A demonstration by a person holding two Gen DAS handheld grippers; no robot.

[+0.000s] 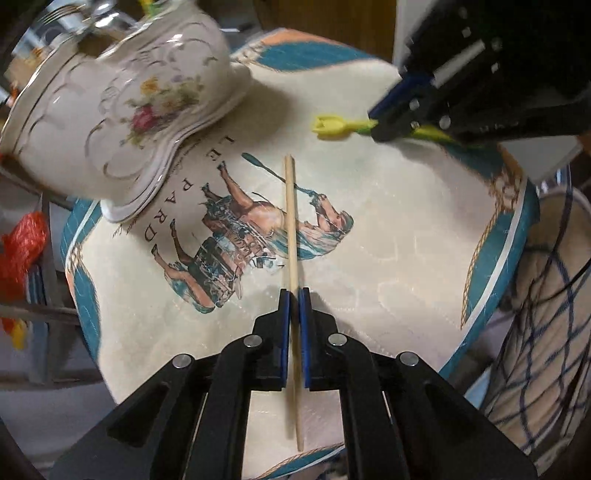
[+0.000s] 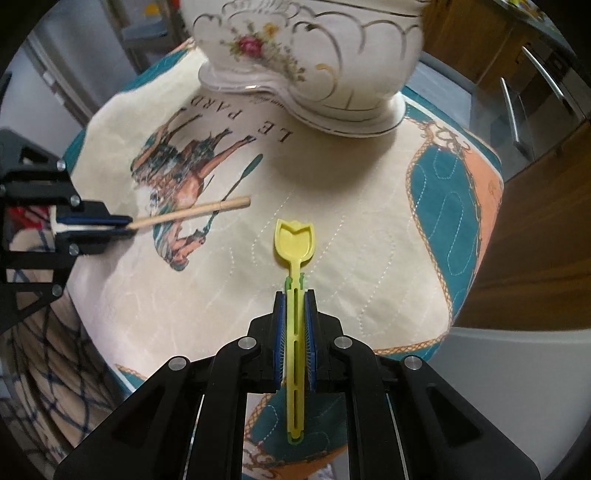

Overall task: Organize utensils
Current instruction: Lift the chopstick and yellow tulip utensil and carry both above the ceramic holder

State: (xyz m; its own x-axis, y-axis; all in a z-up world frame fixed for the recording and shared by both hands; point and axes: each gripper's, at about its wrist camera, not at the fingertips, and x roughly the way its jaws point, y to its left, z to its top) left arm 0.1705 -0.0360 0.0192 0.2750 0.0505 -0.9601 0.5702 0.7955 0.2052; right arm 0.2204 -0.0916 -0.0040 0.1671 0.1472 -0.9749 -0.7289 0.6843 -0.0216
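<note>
My left gripper [image 1: 294, 293] is shut on a wooden chopstick [image 1: 291, 221] and holds it over the printed cloth mat [image 1: 388, 229]. It shows in the right wrist view [image 2: 127, 225] at the left, with the chopstick [image 2: 195, 212] sticking out to the right. My right gripper [image 2: 294, 295] is shut on a yellow tulip-shaped plastic spoon [image 2: 293, 240], its bowl pointing forward. In the left wrist view the right gripper [image 1: 376, 129] is at the upper right with the spoon [image 1: 330, 127]. A floral porcelain holder [image 1: 122, 110] stands on the mat's far side; it also shows in the right wrist view [image 2: 314, 55].
The holder has metal forks [image 1: 62, 18] in it. Orange netting [image 1: 22, 251] hangs at the left edge. The mat [image 2: 369, 221] covers a small round table. Wooden cabinets [image 2: 535, 221] stand to the right. A plaid sleeve [image 1: 546, 314] is at the right.
</note>
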